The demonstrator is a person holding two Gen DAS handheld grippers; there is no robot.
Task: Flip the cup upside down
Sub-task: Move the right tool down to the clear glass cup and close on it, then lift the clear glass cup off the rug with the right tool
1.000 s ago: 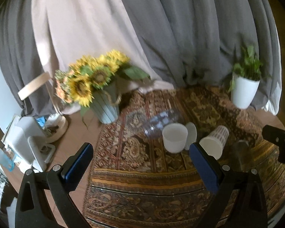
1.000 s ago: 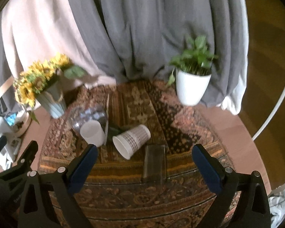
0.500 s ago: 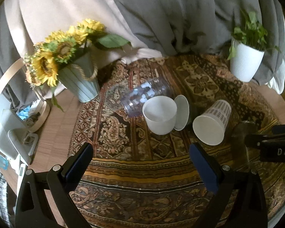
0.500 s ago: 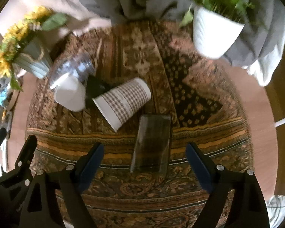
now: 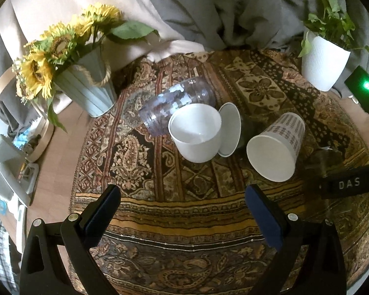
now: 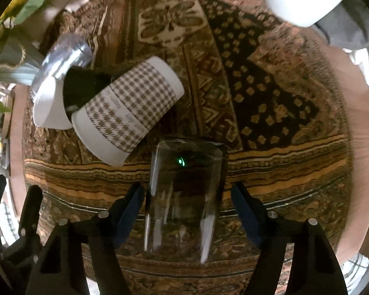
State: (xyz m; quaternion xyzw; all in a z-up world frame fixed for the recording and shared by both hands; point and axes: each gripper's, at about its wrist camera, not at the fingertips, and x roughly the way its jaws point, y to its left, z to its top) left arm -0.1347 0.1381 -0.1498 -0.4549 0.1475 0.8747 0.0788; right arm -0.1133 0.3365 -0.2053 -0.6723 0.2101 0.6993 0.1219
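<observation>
A clear drinking glass (image 6: pixel 184 196) lies on its side on the patterned rug. My right gripper (image 6: pixel 187 199) is open, low over it, with one finger on each side and a gap to the glass on both. In the left wrist view the glass (image 5: pixel 324 157) shows faintly at the right. A checked paper cup (image 6: pixel 130 108) lies on its side just left of the glass; it also shows in the left wrist view (image 5: pixel 275 152). My left gripper (image 5: pixel 182 211) is open and empty, above the rug's near edge, short of a white cup (image 5: pixel 196 132).
A clear plastic cup (image 5: pixel 177 103) and a white lid-like disc (image 5: pixel 230 129) lie beside the white cup. A sunflower vase (image 5: pixel 86 86) stands back left, a white plant pot (image 5: pixel 324 61) back right. Grey curtains hang behind. Clutter lies off the table's left edge.
My right gripper has moved forward and down until its fingers straddle the glass, closing partway. My left gripper has moved closer to the cups and tilted down.
</observation>
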